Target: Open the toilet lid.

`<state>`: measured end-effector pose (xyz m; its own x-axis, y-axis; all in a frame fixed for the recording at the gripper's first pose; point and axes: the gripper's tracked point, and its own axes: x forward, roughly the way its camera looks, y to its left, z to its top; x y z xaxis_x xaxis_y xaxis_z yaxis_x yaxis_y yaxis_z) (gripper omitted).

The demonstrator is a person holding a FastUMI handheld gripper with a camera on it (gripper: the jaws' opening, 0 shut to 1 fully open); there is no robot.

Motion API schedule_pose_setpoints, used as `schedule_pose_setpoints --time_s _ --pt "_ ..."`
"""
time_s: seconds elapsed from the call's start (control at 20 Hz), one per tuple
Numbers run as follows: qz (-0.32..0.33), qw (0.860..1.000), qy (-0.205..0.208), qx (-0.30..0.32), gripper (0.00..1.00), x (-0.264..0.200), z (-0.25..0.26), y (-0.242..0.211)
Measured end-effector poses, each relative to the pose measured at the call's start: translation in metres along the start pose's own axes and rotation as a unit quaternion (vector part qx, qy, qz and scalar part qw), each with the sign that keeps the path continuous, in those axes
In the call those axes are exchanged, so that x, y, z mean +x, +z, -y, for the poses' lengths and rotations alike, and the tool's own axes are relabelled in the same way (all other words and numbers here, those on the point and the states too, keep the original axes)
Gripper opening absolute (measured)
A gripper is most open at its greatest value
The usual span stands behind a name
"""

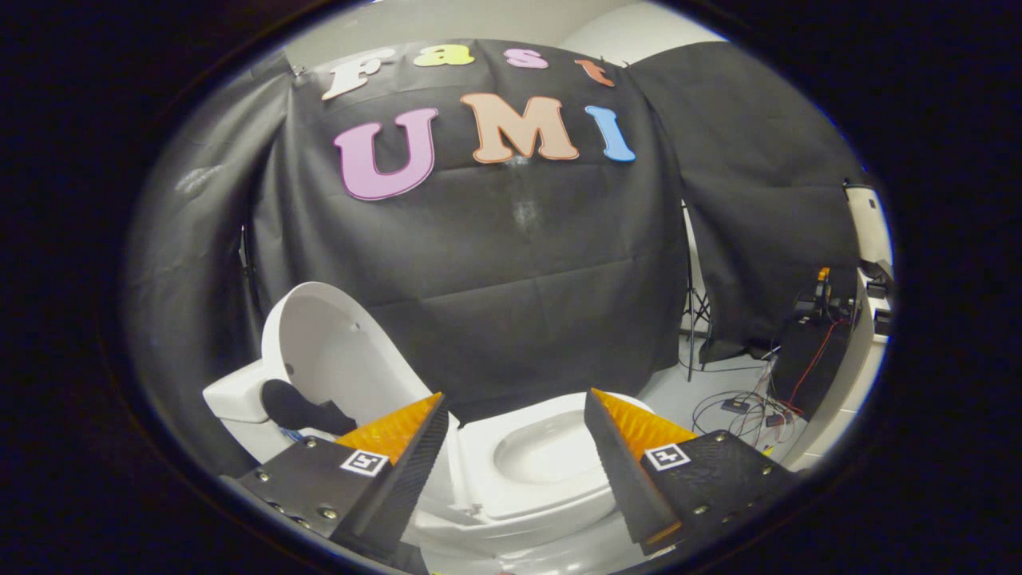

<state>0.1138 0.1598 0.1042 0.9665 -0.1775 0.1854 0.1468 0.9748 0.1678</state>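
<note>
The toilet lid [339, 351] is seen raised, standing up at the far left of the toilet and leaning back toward the tank [235, 395], so the opening appears to be done or very nearly so. Below and to its right the seat [535, 479] lies flat around the bowl [539, 455], which is exposed between and just beyond the fingers. The gripper [515, 415] is held spread wide, with nothing grasped; the left finger sits in front of the lid's lower edge, though whether it touches the lid cannot be told.

A dark object [299, 409] rests by the tank, near the lid's base; what it is cannot be made out. If the lid is judged not to be resting fully back, it could fall shut once left unsupported. A careless withdrawal could also catch the left finger on the lid's edge and drag it forward.

To the far right, loose cables [746, 407] lie on the floor [703, 375] beside a stand [691, 319], well apart from the toilet.
</note>
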Motion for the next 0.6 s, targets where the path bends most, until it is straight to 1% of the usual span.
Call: schedule_pose_setpoints --time_s 0.2,0.35,0.5,0.6 --pt "-0.016 1.0 -0.002 -0.001 1.0 0.001 0.003 -0.01" --pt "-0.038 0.999 -0.001 -0.017 1.0 0.004 0.011 -0.018" --pt "-0.047 0.997 0.024 -0.058 1.0 0.007 0.022 -0.007" --pt "-0.057 0.994 0.042 -0.087 1.0 0.016 0.041 0.0"
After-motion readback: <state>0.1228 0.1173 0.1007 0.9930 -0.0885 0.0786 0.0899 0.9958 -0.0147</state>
